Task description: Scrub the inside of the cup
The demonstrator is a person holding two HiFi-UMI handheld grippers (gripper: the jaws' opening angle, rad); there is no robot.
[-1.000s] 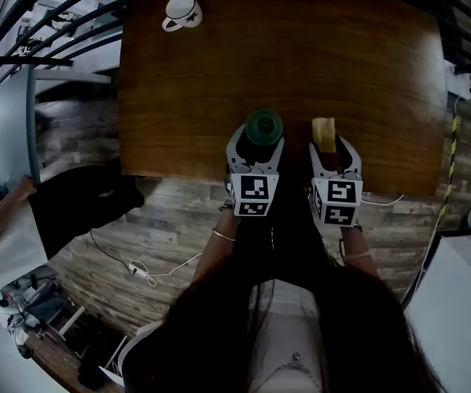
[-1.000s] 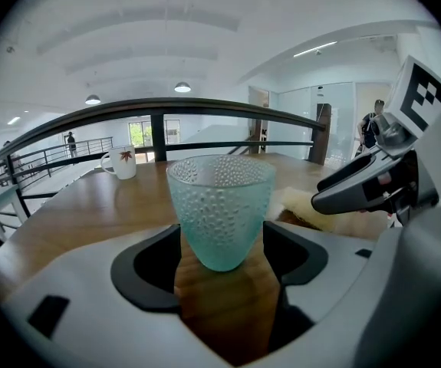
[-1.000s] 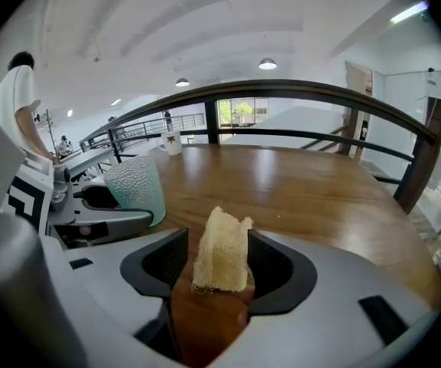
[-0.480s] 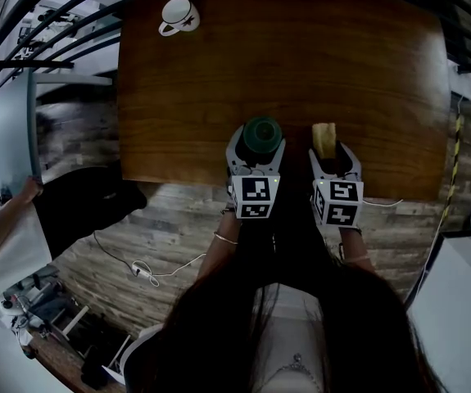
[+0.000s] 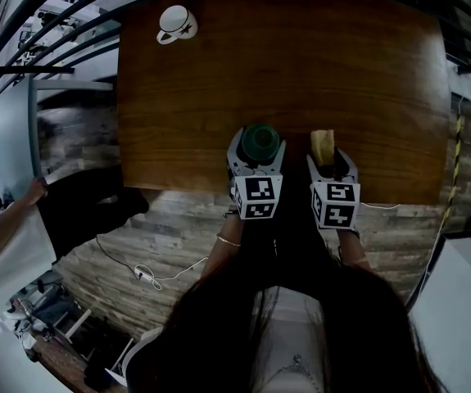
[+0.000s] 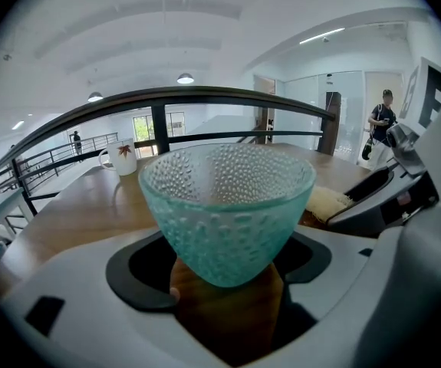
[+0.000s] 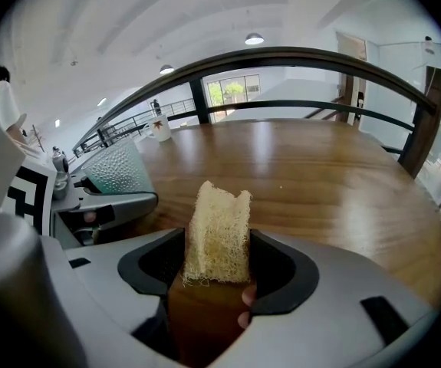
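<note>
A teal dimpled glass cup (image 6: 228, 205) stands upright on the wooden table (image 5: 341, 64) near its front edge, also visible from above (image 5: 261, 140). My left gripper (image 5: 256, 150) sits around its narrow base. Its jaws have just been opening, and a small gap shows on each side of the cup. A pale loofah sponge (image 7: 218, 232) stands on end between the jaws of my right gripper (image 5: 325, 155), just right of the cup. Those jaws have just been opening too and no longer squeeze it. The sponge (image 5: 323, 145) also shows from above.
A white mug (image 5: 175, 23) with a red leaf print stands at the table's far left corner. A dark railing runs beyond the table's far edge. The front edge lies right under both grippers. A person's arm (image 5: 6, 219) shows at the left, away from the table.
Both grippers have stayed at the table's front edge around the cup and the sponge. The right gripper has sunk slightly. Both pairs of jaws stand a little wider.
</note>
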